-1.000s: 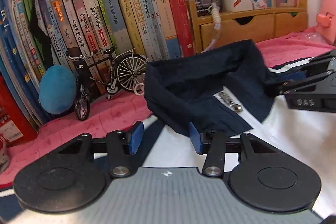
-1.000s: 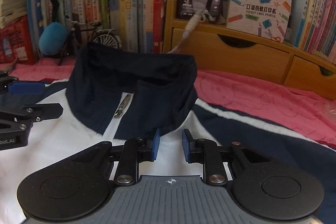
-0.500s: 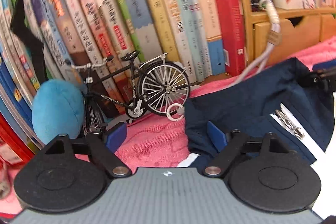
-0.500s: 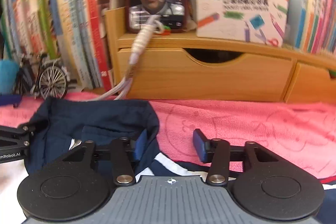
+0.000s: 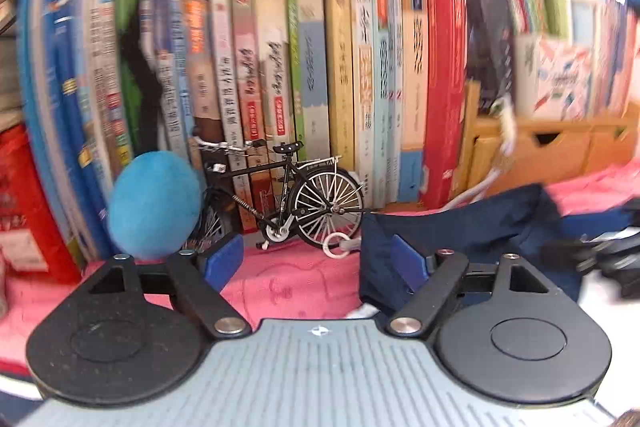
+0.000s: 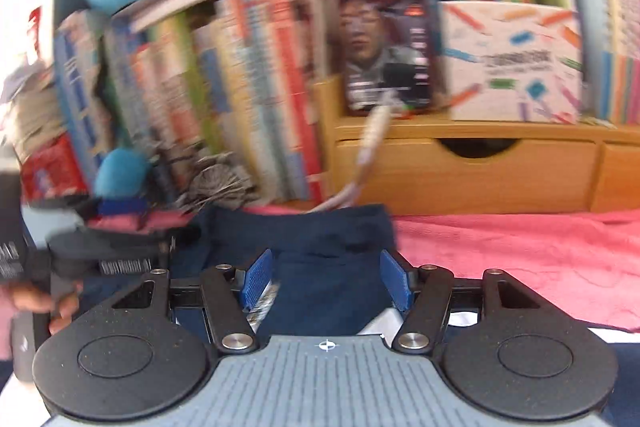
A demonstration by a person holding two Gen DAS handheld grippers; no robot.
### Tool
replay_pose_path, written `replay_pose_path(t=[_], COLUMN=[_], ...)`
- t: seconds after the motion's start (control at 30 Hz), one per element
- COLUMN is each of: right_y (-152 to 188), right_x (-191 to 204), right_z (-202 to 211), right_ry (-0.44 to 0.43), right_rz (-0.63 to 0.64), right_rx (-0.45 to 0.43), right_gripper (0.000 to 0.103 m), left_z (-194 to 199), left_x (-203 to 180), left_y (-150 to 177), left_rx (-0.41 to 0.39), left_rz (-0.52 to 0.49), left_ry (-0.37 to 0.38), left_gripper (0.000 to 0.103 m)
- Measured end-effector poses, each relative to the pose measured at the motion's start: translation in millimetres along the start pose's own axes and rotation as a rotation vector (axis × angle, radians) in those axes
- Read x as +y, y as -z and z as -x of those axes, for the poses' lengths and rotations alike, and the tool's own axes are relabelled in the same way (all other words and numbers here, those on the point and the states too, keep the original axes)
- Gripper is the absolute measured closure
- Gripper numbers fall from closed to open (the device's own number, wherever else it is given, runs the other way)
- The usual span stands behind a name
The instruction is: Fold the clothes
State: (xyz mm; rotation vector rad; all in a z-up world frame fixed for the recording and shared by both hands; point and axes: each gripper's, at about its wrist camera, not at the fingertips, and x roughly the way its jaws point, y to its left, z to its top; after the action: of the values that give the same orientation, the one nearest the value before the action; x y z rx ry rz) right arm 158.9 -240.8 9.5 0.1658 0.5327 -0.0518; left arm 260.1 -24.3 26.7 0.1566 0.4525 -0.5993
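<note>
A white jacket with a navy collar [image 5: 472,227] lies on a pink cloth [image 5: 296,287]. My left gripper [image 5: 316,259] is open at the collar's left end; its right pad touches the collar's edge and its left pad is over the pink cloth. My right gripper [image 6: 325,279] is open too, its fingers astride the navy collar [image 6: 328,247], which rises between them. A little of the white jacket body [image 6: 378,323] shows under the right finger. In the right wrist view, the left gripper [image 6: 100,259] appears at the left, held by a hand [image 6: 40,303].
A row of upright books [image 5: 320,87] closes the back. A toy bicycle [image 5: 296,195] and a blue plush ball [image 5: 154,203] stand just beyond the collar. A wooden drawer unit [image 6: 480,171] carries a phone [image 6: 384,27] with a white cable [image 6: 372,147] hanging toward the collar.
Both grippers have opened wider and moved forward from the white jacket body to the collar. The left one has swung left toward the bicycle; the right one now straddles the collar.
</note>
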Motion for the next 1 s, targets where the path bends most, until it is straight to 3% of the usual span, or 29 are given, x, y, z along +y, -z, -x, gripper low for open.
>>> replay_pose_path(t=[0.2, 0.27, 0.37, 0.47, 0.6, 0.77, 1.0], right_y=[-1.6, 0.4, 2.1, 1.1, 5.6, 7.8, 1.9], right_x=[37.9, 47.8, 50.2, 36.3, 32.8, 36.3, 35.6], right_z=[-20.2, -31.5, -47.7, -53.8, -50.8, -44.3, -62.6], right_ry=[-0.065, -0.035, 0.024, 0.033, 0.024, 0.021, 0.186], right_rz=[0.114, 0.172, 0.215, 0.166, 0.152, 0.160, 0.239], right_rx=[0.049, 0.075, 0.116, 0.132, 0.120, 0.117, 0.093], right_gripper=[0.053, 0.050, 0.036, 0.037, 0.067, 0.091, 0.096], left_z=[23.2, 19.8, 14.7, 9.6, 5.6, 4.4, 3.1], left_x=[-2.8, -3.0, -3.4, -3.8, -3.1, -0.6, 5.2], left_y=[13.6, 16.2, 20.1, 23.9, 26.7, 27.0, 24.2], left_rx=[0.041, 0.066, 0.102, 0.139, 0.166, 0.169, 0.183], left_rz=[-0.150, -0.170, -0.201, -0.232, -0.250, -0.240, -0.203], left_ry=[-0.021, -0.040, -0.068, -0.097, -0.117, -0.120, -0.124], left_gripper=[0.020, 0.020, 0.017, 0.013, 0.012, 0.009, 0.005])
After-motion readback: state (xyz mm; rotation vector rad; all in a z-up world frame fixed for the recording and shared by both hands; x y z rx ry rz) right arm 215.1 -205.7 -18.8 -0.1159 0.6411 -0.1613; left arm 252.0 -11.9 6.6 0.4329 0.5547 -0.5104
